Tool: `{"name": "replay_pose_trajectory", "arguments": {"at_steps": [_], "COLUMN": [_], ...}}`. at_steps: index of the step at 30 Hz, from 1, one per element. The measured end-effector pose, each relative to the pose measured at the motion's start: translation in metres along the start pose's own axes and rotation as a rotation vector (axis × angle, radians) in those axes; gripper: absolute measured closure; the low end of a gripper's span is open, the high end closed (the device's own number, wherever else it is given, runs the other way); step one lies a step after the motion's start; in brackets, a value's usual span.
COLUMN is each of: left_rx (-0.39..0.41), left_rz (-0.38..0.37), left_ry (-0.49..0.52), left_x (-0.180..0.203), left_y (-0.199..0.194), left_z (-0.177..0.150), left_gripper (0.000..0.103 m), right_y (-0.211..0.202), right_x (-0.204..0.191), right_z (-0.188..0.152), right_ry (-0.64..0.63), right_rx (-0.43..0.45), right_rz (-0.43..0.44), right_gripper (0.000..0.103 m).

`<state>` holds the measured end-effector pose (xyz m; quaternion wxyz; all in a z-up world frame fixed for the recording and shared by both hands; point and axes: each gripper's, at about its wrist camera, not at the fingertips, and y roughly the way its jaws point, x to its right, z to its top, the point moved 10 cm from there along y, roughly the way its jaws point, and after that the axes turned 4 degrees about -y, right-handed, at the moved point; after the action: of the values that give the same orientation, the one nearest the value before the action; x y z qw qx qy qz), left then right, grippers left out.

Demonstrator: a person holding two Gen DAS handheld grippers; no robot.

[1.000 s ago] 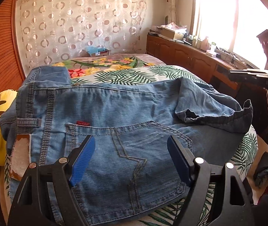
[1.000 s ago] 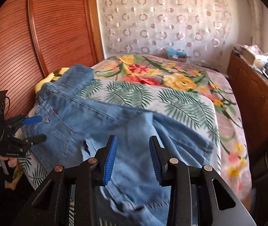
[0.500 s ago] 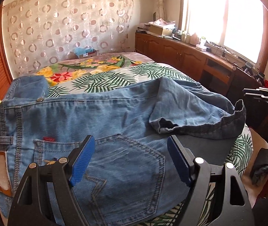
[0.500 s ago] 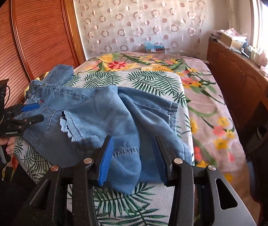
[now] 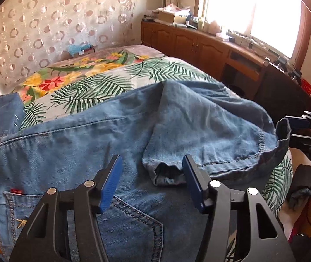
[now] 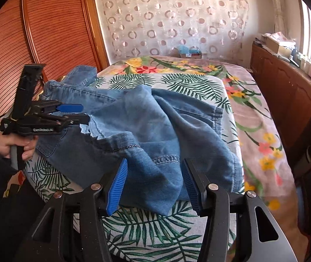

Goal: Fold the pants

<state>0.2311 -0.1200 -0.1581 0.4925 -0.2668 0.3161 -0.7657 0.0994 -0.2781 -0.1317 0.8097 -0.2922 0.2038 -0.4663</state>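
Blue jeans [image 5: 90,148] lie crumpled across the near end of the bed, back pocket [image 5: 129,224] up at the waist end. One leg is folded back, its hem [image 5: 168,174] near the middle. My left gripper [image 5: 152,183] is open, just above the jeans by that hem. My right gripper [image 6: 153,183] is open, its jaws either side of the bunched leg end [image 6: 166,170] at the bed's edge. Each gripper shows in the other view: the left gripper [image 6: 74,113] and the right gripper [image 5: 295,131] at the far cuff.
The bed [image 6: 199,80] has a floral and palm-leaf cover. A wooden cabinet [image 5: 199,43] with clutter runs under the window on the right. A wooden slatted door [image 6: 35,43] stands on the left. A curtain [image 6: 172,17] hangs behind the bed.
My left gripper has moved right along the jeans from the pocket toward the folded leg hem. My right gripper has lowered to the bunched leg end and opened wider.
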Motion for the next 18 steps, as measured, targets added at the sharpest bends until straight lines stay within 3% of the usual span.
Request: {"name": "replay_pose_trajectory", "arguments": {"at_steps": [6, 11, 13, 15, 18], "left_rx": [-0.042, -0.044, -0.056, -0.065, -0.052], "left_rz": [0.011, 0.007, 0.005, 0.005, 0.007], "left_ry": [0.022, 0.043, 0.049, 0.063, 0.077], "left_x": [0.003, 0.01, 0.011, 0.014, 0.015], "left_y": [0.011, 0.011, 0.012, 0.012, 0.008], "left_z": [-0.008, -0.012, -0.013, -0.016, -0.013], "left_gripper": [0.064, 0.073, 0.076, 0.084, 0.095], "right_y": [0.021, 0.036, 0.038, 0.04, 0.04], "right_x": [0.001, 0.003, 0.005, 0.003, 0.002], "right_z": [-0.002, -0.003, -0.001, -0.001, 0.001], "right_ry": [0.0, 0.009, 0.01, 0.003, 0.006], "right_rx": [-0.014, -0.029, -0.022, -0.014, -0.006], "right_rz": [0.045, 0.052, 0.053, 0.05, 0.051], "right_gripper": [0.05, 0.05, 0.06, 0.088, 0.098]}}
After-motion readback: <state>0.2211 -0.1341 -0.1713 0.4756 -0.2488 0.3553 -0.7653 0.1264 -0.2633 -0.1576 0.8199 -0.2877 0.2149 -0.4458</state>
